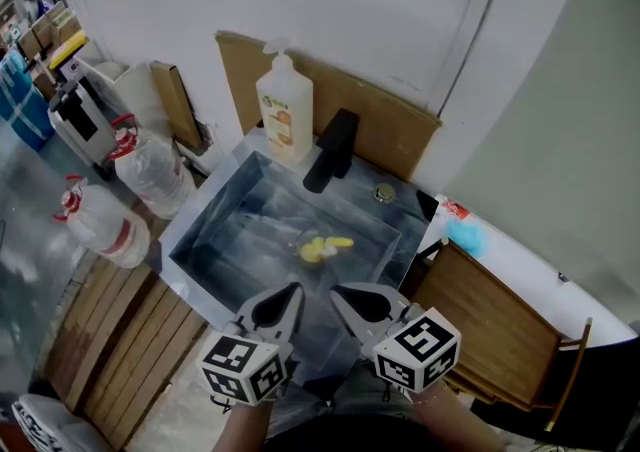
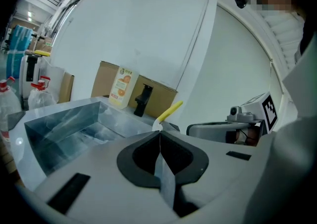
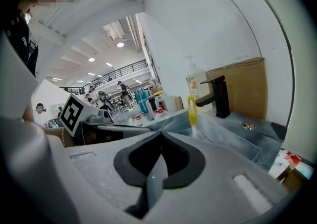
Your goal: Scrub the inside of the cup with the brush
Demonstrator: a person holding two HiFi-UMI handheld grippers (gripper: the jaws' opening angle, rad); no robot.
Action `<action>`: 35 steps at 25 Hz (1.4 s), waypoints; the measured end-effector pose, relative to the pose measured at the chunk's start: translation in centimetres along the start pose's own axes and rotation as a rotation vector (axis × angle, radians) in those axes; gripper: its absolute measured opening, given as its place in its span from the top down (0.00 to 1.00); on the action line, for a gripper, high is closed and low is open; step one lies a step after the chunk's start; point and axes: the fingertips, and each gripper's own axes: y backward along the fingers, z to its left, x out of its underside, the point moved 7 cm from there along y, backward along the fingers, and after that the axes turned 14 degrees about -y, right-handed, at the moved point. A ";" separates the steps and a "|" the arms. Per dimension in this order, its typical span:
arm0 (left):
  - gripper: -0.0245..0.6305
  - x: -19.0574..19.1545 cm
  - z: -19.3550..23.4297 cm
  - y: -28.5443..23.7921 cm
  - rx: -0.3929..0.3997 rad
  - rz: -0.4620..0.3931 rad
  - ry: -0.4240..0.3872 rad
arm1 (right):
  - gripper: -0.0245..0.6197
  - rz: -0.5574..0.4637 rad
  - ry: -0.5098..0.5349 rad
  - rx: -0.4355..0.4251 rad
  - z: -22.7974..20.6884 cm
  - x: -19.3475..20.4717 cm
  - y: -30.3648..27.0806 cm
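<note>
A yellow-handled brush (image 1: 336, 242) lies at the bottom of the steel sink (image 1: 215, 215), next to a small pale-yellow thing (image 1: 312, 253) that may be the cup. My left gripper (image 1: 295, 292) and right gripper (image 1: 336, 293) hover side by side over the sink's near rim, both shut with nothing between the jaws. In the left gripper view the brush handle (image 2: 171, 109) rises tilted just beyond the closed fingertips of the left gripper (image 2: 159, 133). The right gripper view shows the handle (image 3: 191, 106) upright past the right gripper (image 3: 161, 134). The jaws hide the brush's lower end.
A soap pump bottle (image 1: 284, 105) and a black faucet (image 1: 330, 150) stand behind the sink, in front of cardboard (image 1: 385, 120). Two plastic water bottles (image 1: 105, 225) sit at the left. A wooden board (image 1: 490, 325) lies at the right, and slats (image 1: 130, 340) at the lower left.
</note>
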 end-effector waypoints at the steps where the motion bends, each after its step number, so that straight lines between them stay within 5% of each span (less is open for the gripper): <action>1: 0.94 0.0 0.3 -0.2 0.016 0.009 -0.010 | 0.96 0.002 -0.005 0.017 0.0 0.0 -0.3; 13: 0.93 -0.2 5.7 -2.7 0.156 0.115 -0.125 | 0.96 0.015 -0.035 0.223 -1.5 -0.6 -3.9; 15: 0.93 -0.2 6.6 -3.4 0.180 0.130 -0.135 | 0.87 0.035 -0.053 0.235 -1.9 -0.6 -4.5; 25: 0.93 0.7 9.7 -7.4 0.264 0.248 -0.266 | 0.83 0.090 -0.076 0.323 -4.0 -0.2 -6.3; 35: 0.78 2.9 10.8 -10.5 0.385 0.407 -0.538 | 0.77 0.132 -0.081 0.352 -5.6 0.2 -6.8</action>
